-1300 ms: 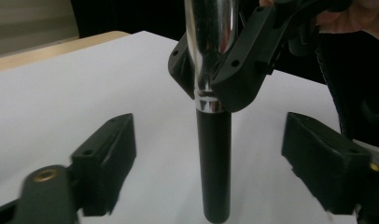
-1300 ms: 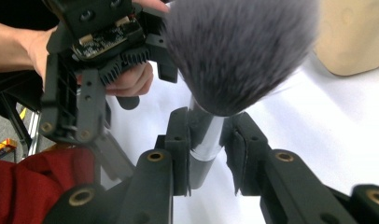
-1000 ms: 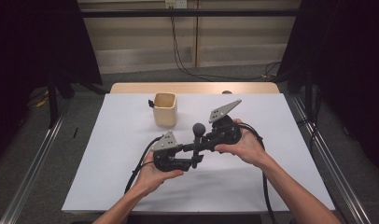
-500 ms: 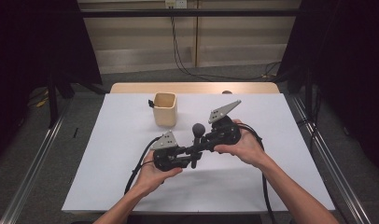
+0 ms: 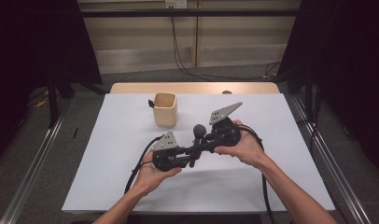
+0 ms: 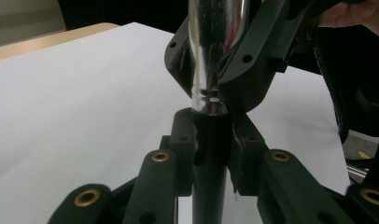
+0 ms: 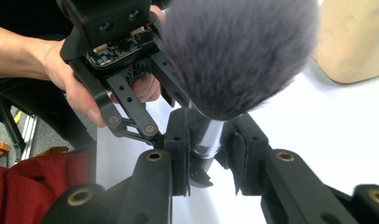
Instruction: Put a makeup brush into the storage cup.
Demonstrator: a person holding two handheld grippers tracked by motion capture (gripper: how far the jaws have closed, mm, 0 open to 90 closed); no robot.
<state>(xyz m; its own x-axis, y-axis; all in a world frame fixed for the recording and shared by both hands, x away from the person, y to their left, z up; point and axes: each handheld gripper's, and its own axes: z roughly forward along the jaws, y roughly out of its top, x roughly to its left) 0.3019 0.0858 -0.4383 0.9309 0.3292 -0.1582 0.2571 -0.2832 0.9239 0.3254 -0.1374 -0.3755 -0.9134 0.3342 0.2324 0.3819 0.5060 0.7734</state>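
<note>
A makeup brush with a fluffy dark head (image 5: pixel 199 129) is held above the white table between both grippers. My right gripper (image 5: pixel 207 142) is shut on its silver ferrule (image 7: pixel 207 137), with the head (image 7: pixel 234 51) just past the jaws. My left gripper (image 5: pixel 187 154) has just been closing and its jaws now press on the black handle (image 6: pixel 210 158), right below the ferrule (image 6: pixel 215 51). In the left gripper view, my left gripper (image 6: pixel 210 140) sits close under the right gripper's jaws. In the right gripper view, my right gripper (image 7: pixel 207 144) faces the left gripper's body (image 7: pixel 127 93).
A beige square cup (image 5: pixel 165 109) stands upright at the back left of the white table sheet (image 5: pixel 281 140); the cup (image 7: pixel 353 39) is close behind the brush head. Cables trail from both grippers toward the front edge. Metal rails run along both table sides.
The left gripper's jaws have closed in on the brush handle. Both hands and the brush stay where they were.
</note>
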